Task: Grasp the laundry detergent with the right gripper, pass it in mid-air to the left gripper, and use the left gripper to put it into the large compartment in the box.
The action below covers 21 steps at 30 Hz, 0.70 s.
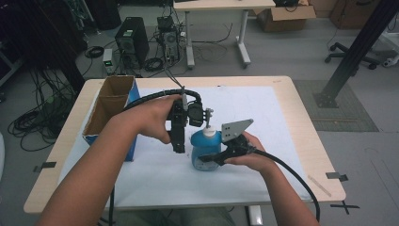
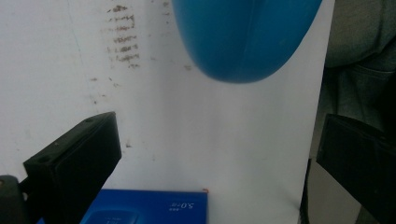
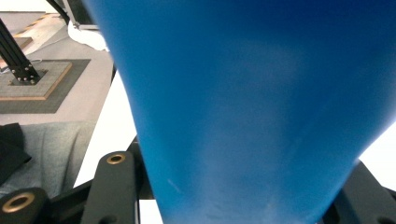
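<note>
Counting one blue bottle (image 1: 205,149) upright on the tabletop's white sheet (image 1: 155,174), clamped by the right gripper (image 1: 212,159). Left gripper (image 1: 178,147) hangs beside it, jaws apart, empty. One cardboard box (image 1: 109,110). Blue label (image 2: 154,207) reads "5.0".

Right gripper (image 1: 207,158) fingers clamped; left gripper (image 1: 179,147) points down, fingers apart.
</note>
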Tool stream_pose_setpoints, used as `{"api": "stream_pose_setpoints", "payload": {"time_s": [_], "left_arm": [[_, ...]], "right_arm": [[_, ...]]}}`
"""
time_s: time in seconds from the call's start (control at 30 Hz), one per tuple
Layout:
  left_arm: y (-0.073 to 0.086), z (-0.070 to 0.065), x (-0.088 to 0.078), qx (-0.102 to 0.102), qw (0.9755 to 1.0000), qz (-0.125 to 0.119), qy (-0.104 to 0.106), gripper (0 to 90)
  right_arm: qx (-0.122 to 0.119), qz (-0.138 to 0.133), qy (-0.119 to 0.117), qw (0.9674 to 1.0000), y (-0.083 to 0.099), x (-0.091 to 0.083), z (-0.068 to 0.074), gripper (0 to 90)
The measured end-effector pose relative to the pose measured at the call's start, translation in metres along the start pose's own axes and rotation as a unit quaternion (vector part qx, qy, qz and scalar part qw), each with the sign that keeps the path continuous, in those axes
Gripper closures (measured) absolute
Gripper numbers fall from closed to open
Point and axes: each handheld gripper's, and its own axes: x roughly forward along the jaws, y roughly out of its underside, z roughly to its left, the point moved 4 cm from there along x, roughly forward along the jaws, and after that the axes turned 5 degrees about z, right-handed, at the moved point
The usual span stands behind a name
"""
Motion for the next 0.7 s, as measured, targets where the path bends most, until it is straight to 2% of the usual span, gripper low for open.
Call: {"api": "stream_pose_setpoints", "payload": {"time_s": [0.17,0.3,0.4,0.7], "left_arm": [[-0.001,-0.002,-0.001,0.002,1.0,-0.001,-0.001,0.2],[-0.002,-0.004,-0.003,0.003,1.0,-0.002,-0.001,0.2],[-0.001,-0.006,-0.003,0.002,1.0,-0.002,0.0,0.2],[0.003,-0.01,-0.004,0.003,1.0,0.001,-0.003,0.2]], "right_arm": [[0.004,0.0,0.002,1.0,-0.004,0.01,0.0,45.3],[-0.003,0.005,0.003,1.0,-0.012,0.02,0.001,45.3],[-0.003,0.0,-0.001,1.0,-0.022,0.03,0.003,45.3],[-0.006,-0.002,-0.002,1.0,-0.033,0.046,0.005,45.2]]}}
